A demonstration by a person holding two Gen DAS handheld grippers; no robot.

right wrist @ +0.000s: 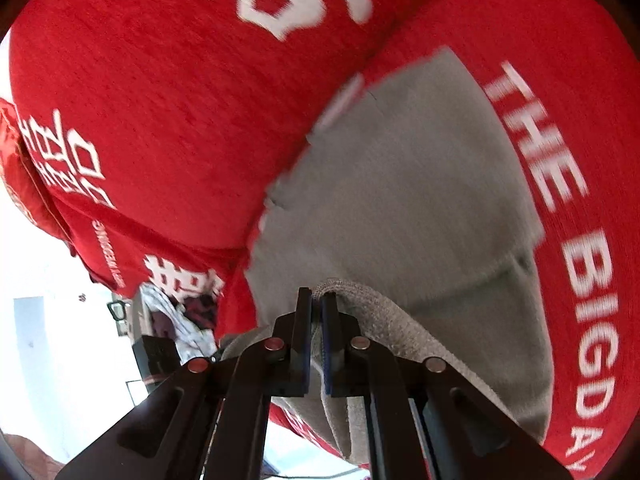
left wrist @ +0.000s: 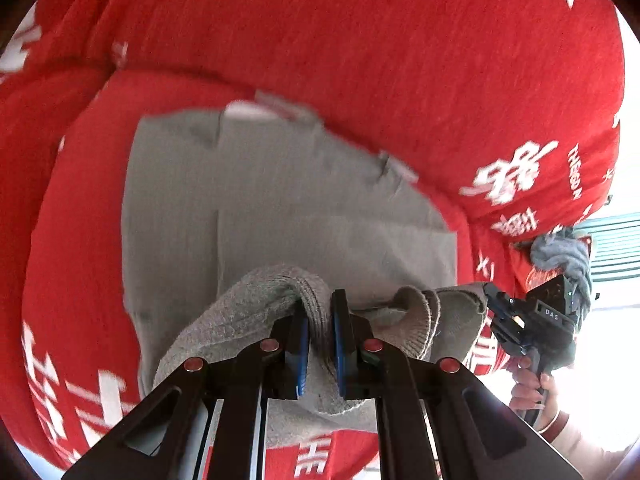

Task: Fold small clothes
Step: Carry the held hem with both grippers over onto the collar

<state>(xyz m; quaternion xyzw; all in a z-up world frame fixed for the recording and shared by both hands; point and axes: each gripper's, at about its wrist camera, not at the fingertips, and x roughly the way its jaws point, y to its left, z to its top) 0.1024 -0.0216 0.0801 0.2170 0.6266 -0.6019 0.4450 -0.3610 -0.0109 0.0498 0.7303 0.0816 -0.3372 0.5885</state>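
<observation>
A small grey knit garment (left wrist: 288,208) lies on a red cover with white lettering (left wrist: 360,40). My left gripper (left wrist: 320,332) is shut on the garment's ribbed edge (left wrist: 316,312), lifted and bunched between the blue pads. The right gripper shows at the right of the left wrist view (left wrist: 490,300), holding the same edge farther along. In the right wrist view the right gripper (right wrist: 317,320) is shut on the grey ribbed edge (right wrist: 360,296), with the rest of the garment (right wrist: 400,180) spread ahead on the red cover (right wrist: 160,120).
The red cover bulges up in soft folds behind the garment (left wrist: 400,100). A heap of other clothes lies past its edge (left wrist: 560,252), also in the right wrist view (right wrist: 180,320). A bright floor or wall lies beyond (right wrist: 48,280).
</observation>
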